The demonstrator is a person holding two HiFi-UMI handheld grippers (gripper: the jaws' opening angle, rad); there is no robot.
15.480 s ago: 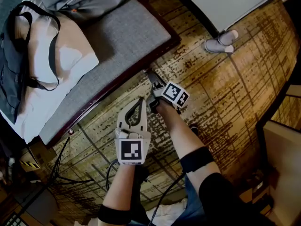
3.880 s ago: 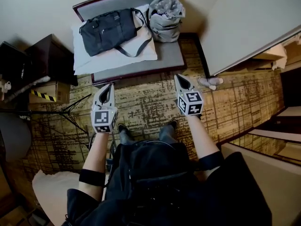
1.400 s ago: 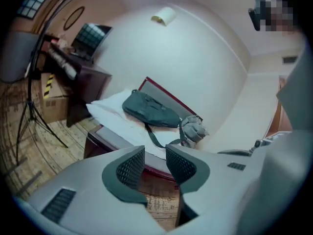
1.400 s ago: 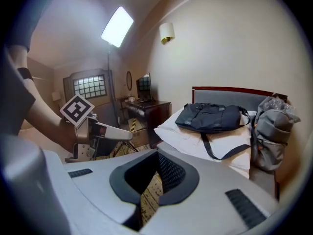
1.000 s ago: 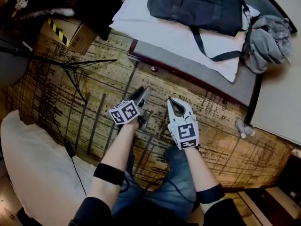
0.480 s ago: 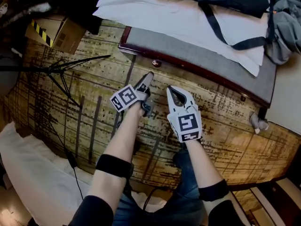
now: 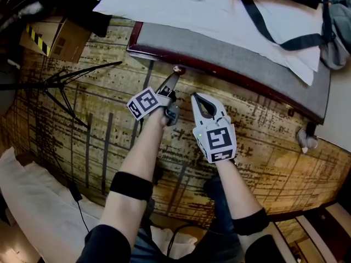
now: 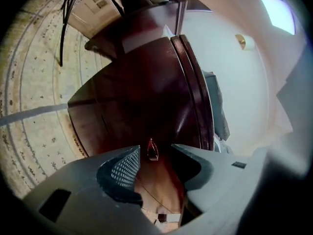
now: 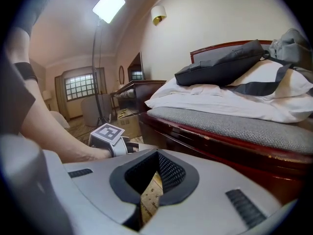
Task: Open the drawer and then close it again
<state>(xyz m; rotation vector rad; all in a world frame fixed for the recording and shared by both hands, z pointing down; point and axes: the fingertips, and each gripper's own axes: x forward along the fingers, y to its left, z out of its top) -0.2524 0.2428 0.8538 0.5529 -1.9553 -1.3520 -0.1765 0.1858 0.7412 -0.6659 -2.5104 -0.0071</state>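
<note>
**Both claws down at the drawer front**

We had brought both claws lower and closer to the bench than a second earlier. The right claw was pressed together with nothing in it. It hung over the carpet just beside the left one. The left claw stood apart. Its tip had been short of the knob half a second before and now sat just beside it. In the left gripper view we saw that small pull framed in the gap between the pads, not clamped. The drawer, dark red wood under the grey pad, looked shut. Beyond lay a white pillow and a dark bag strap. Off to the left, a tripod and a taped cardboard box stood well apart from the claws.
</note>
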